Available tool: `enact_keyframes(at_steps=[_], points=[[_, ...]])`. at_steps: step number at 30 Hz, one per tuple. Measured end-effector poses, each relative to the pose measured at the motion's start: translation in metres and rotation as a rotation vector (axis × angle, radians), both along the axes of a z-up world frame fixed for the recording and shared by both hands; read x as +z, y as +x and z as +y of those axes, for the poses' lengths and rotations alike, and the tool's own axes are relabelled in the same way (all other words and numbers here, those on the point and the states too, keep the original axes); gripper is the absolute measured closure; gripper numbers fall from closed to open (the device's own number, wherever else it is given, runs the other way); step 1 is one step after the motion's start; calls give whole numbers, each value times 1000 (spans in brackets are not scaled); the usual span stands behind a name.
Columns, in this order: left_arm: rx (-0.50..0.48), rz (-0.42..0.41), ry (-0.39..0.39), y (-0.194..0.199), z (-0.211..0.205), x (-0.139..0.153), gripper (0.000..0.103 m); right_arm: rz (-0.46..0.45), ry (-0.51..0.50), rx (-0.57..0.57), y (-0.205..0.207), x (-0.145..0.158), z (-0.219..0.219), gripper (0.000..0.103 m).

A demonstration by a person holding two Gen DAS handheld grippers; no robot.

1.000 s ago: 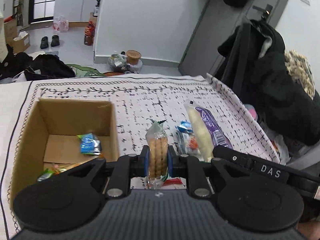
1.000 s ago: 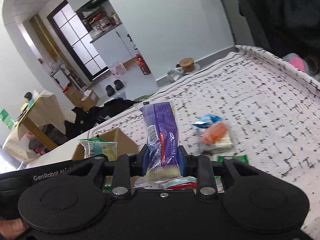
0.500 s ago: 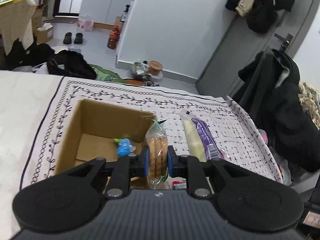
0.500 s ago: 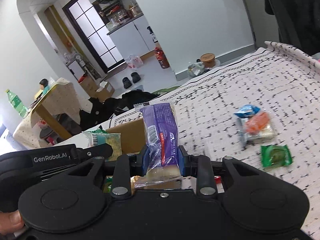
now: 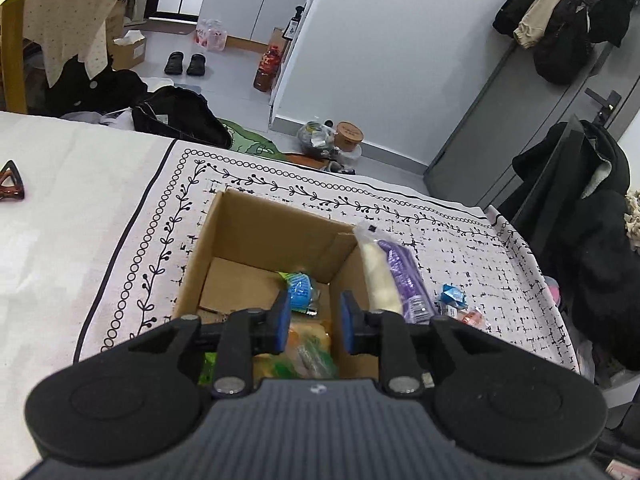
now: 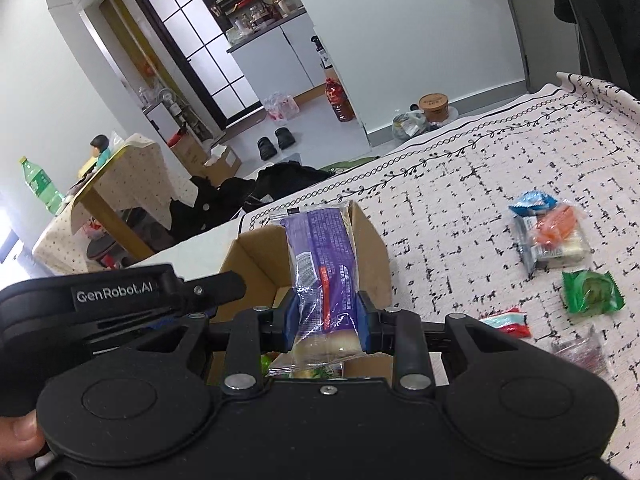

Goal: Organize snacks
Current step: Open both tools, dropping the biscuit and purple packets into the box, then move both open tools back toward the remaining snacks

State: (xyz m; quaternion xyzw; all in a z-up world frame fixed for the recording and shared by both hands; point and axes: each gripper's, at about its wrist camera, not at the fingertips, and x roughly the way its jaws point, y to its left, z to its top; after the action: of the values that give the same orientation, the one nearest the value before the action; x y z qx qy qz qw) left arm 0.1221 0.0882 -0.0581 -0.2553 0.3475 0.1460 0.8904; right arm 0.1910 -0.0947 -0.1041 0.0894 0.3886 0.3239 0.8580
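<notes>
A cardboard box [image 5: 256,240] stands open on the patterned cloth and holds several snack packets, among them a blue one [image 5: 301,289]. My left gripper [image 5: 312,322] is open and empty above the box's near right corner. My right gripper [image 6: 327,322] is shut on a purple-and-white snack packet [image 6: 324,264], held upright over the box's right wall [image 6: 370,256]; the packet also shows in the left wrist view [image 5: 390,276]. The left gripper's body [image 6: 120,300] shows at the left of the right wrist view.
Loose snacks lie on the cloth right of the box: a blue and orange packet [image 6: 548,232], a green packet [image 6: 591,292], a red-and-white one [image 6: 508,322]. A brown hair clip [image 5: 11,182] lies far left. Coats hang at the table's right edge [image 5: 592,240].
My left gripper has opened and let go of the biscuit packet, which is no longer between its fingers. Both grippers moved left over the box. The right one still holds the purple packet.
</notes>
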Motion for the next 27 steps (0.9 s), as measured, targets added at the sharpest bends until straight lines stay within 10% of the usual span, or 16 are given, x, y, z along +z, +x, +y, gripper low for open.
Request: enact_keyframes(at_steps=[7, 27], points=[[9, 13, 2, -2, 0, -2, 49, -5, -46, 15, -4, -1, -1, 38], [-141, 48, 85, 23, -61, -8, 25, -41, -159, -147, 14, 14, -96, 9]])
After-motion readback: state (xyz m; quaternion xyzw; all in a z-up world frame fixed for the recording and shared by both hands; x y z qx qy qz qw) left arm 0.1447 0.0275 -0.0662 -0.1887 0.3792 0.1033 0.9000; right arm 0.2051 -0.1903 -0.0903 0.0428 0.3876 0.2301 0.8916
